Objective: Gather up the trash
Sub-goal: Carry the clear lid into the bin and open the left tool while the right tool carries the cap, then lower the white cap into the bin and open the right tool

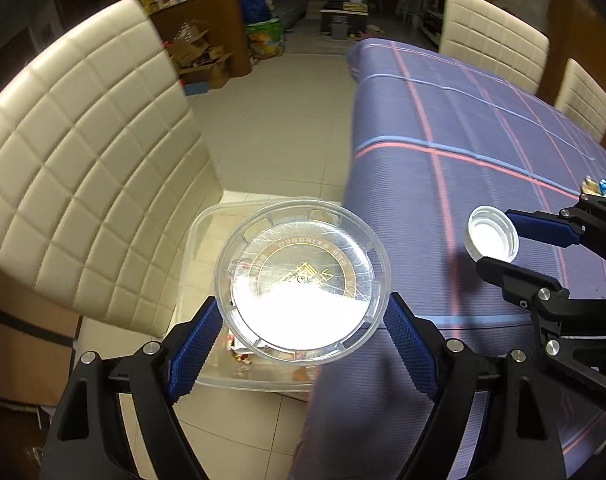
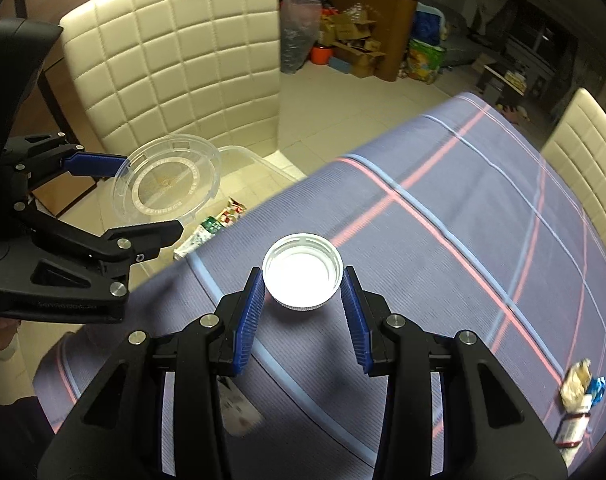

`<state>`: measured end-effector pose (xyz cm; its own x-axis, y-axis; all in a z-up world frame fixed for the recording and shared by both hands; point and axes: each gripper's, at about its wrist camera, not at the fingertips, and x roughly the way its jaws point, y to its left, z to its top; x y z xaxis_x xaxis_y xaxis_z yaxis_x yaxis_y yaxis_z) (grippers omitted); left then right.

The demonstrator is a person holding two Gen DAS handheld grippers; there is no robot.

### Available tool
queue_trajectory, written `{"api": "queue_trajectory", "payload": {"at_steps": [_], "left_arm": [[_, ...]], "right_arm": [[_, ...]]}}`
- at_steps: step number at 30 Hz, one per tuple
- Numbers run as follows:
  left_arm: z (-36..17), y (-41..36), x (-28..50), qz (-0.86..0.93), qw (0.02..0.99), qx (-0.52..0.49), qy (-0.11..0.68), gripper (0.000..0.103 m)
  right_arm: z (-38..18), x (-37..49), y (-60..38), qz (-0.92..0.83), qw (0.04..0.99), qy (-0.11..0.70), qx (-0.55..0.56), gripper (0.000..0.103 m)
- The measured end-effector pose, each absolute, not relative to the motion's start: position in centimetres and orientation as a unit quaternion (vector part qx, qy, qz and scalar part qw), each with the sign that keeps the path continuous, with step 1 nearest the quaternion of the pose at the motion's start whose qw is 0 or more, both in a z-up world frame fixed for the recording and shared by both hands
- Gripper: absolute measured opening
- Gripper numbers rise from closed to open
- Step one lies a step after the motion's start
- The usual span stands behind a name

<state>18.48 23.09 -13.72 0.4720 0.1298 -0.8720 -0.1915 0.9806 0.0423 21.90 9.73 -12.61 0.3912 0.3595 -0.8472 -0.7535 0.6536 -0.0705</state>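
Here both loads are in the air and on their way to the clear rectangular plastic bin that stands on the tiled floor between the table's edge and the nearest chair. The left gripper, jaws spread wide, clamps a round transparent plastic lid with gold lettering by its rim, directly above the bin. The right gripper, jaws about half open, pinches a small white ribbed plastic bottle cap over the purple plaid tablecloth, not yet past the table edge beside the bin.

Next, I judge, each claw should open only once its piece hangs squarely over the bin's mouth; the cap has further to travel.

Count: one lid, one cap, one bin already holding a few crumpled wrappers, and a small cluster of wrappers left on the cloth, far from the bin. Three cream quilted chairs appear.
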Motion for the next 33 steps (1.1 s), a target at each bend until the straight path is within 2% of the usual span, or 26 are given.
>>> {"api": "queue_trajectory", "payload": {"at_steps": [19,29,32,33], "left_arm": [[-17.4,31.0,18.5,0.121,0.833,-0.114,0.528,0.081],[-18.9,33.5,17.4,0.159,0.825,-0.119,0.529,0.081],[-19.2,34.2,17.0,0.165,0.822,-0.127,0.531,0.081],[-19.3,34.4,16.8,0.167,0.821,-0.129,0.53,0.081]], "right_arm": [[-14.6,23.2,16.6,0.368,0.778,0.437,-0.26,0.041],[-15.6,23.2,19.6,0.382,0.769,0.433,-0.276,0.041],[-15.7,23.2,20.3,0.387,0.767,0.43,-0.278,0.042],[-15.7,23.2,20.5,0.39,0.766,0.429,-0.278,0.048]]}}
